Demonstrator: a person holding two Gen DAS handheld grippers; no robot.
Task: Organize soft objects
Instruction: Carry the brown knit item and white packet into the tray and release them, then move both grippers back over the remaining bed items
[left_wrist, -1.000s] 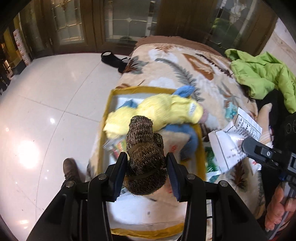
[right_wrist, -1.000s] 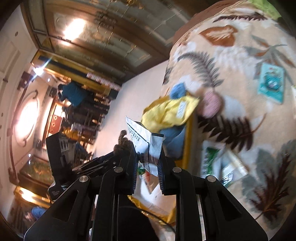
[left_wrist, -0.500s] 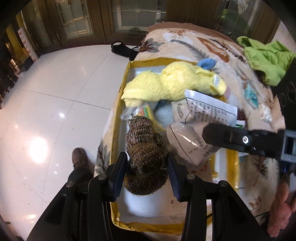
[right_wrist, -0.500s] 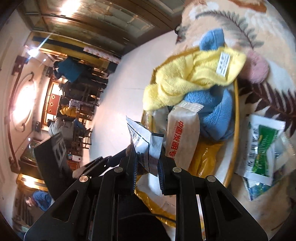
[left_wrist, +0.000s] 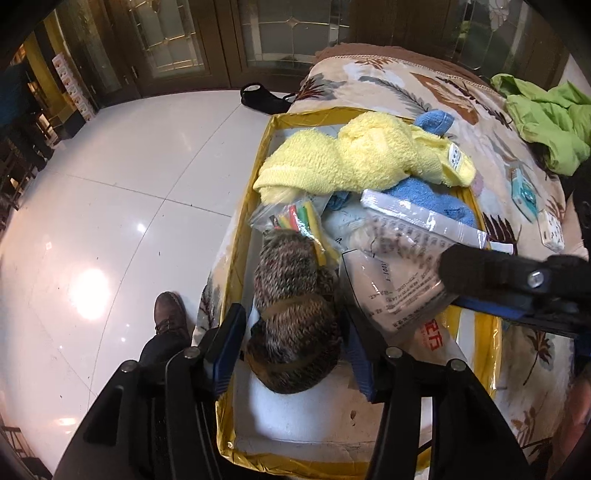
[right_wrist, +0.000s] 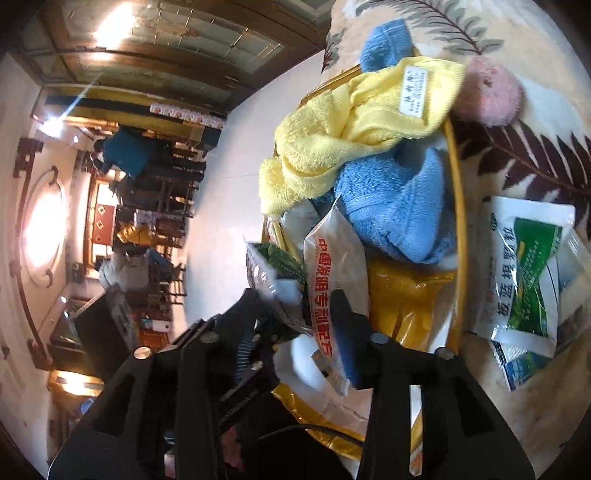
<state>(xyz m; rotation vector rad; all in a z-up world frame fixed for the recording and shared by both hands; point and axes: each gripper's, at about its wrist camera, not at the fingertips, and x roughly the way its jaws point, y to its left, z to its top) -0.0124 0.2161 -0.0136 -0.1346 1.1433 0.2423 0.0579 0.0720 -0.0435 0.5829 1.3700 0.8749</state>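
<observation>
A brown knitted piece (left_wrist: 295, 314) lies on the white floor of the gold-rimmed tray (left_wrist: 243, 236). My left gripper (left_wrist: 291, 328) straddles it, its jaws opening, with a thin gap showing at each pad. A printed plastic packet (right_wrist: 273, 284) sits loose and blurred between the fingers of my right gripper (right_wrist: 297, 310), whose jaws are opening too. The left wrist view shows the same packet (left_wrist: 402, 266) under a right finger (left_wrist: 495, 273). A yellow towel (left_wrist: 362, 155) and a blue towel (right_wrist: 399, 206) fill the tray's far end.
A clear bag of coloured pieces (left_wrist: 299, 218) lies beside the knit piece. Green-and-white sachets (right_wrist: 524, 266) and a pink puff (right_wrist: 487, 96) rest on the leaf-print blanket (left_wrist: 399, 88) outside the tray. A green jacket (left_wrist: 546, 122) lies far right. A person's boot (left_wrist: 170, 317) stands on the tiled floor.
Both grippers came down over the tray. The left jaws widened off the knitted piece. The right jaws, shut on the packet before, have spread and the packet now sits loose.
</observation>
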